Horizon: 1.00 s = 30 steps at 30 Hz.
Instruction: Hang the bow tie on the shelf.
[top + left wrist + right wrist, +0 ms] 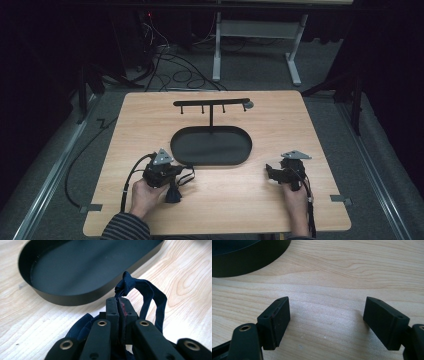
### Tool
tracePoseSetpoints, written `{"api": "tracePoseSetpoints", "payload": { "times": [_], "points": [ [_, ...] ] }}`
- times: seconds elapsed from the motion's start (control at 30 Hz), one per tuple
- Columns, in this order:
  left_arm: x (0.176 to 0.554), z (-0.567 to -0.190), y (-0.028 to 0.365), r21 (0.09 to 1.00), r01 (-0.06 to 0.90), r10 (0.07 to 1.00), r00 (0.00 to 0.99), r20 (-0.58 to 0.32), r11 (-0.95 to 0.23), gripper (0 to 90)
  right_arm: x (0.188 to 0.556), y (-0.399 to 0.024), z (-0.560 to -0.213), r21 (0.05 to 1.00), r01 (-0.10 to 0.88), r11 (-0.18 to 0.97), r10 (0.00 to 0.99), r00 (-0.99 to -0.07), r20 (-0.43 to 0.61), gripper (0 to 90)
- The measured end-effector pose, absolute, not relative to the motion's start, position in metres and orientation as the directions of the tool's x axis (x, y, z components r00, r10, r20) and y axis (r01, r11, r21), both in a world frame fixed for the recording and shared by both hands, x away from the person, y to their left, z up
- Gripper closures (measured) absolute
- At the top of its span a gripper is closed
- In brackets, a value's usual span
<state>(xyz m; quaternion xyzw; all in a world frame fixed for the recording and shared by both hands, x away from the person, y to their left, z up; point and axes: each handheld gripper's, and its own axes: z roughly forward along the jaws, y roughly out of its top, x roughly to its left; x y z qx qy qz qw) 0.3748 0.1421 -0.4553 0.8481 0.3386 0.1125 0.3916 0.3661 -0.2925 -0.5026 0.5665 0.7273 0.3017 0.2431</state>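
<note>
Cloth: dark blue fabric piece (140, 290) pinched in my left tongs (119, 302); a knotted fold sticks up past the tips, a loop hangs off to one side, more of it bunches under the tongs body. In the high view it dangles as a dark lump (173, 192) below my left hand, near the front of the table.
Left tongs: (176, 172) pressed together on the cloth, pads tight with fabric between them; tips point toward the tray.
Right tongs: (325, 320) spread wide, bare wood between the pads; held low over the table. In the high view they sit at the right (272, 172), well apart from the cloth.
Tray: black oval tray (210, 147) mid table, shallow wall; its near rim (75, 298) lies just beyond my left tips. Cannot tell whether the cloth touches it. A corner of it (249, 262) shows at the upper left in the right gripper view.
Rack: black T-shaped rack (211, 104) with small hooks stands at the tray's far edge.
Table: light wood top (320, 130).
Hands: left hand (145, 192) and right hand (295, 197) each grip a tongs body from the near side.
</note>
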Motion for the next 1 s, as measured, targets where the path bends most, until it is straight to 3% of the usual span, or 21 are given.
{"api": "tracePoseSetpoints", "payload": {
  "times": [1.0],
  "points": [
    [0.38,-0.403,0.14,0.753,0.45,0.64,0.767,-0.05,-0.48,87.2,0.366,-0.293,-0.503,0.714,0.677,0.178,0.97,-0.242,-0.013,22.7]
  ]
}}
